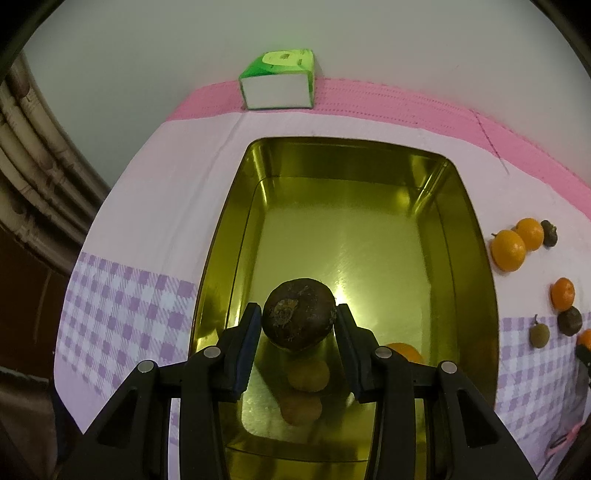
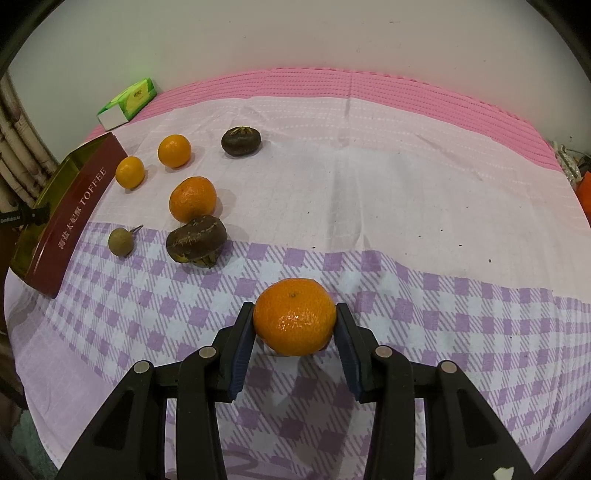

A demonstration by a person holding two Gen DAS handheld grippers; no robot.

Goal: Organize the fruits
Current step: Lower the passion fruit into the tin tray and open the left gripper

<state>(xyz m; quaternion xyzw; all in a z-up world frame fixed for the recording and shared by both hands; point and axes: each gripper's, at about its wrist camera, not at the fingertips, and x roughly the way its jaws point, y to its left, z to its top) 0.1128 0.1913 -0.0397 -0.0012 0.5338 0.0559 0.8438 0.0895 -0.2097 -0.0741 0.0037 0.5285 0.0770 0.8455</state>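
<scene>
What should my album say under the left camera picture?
Left gripper holds a brown fruit over the gold tin.

A green tissue box [image 1: 277,82] sits on the pink-and-checked cloth [image 2: 406,184] by the wall [image 2: 295,33].

Likely a home: a table against a plain wall [image 2: 295,33], covered by a pink and lilac checked cloth [image 2: 443,295]. Far beyond the fingers, left, a green tissue pack [image 2: 127,99]; nearer left, a toffee tin [image 2: 70,221].

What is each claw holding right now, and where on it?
Left claw: dark brown fruit, pinched at its sides. Right claw: orange, also by its sides.
</scene>
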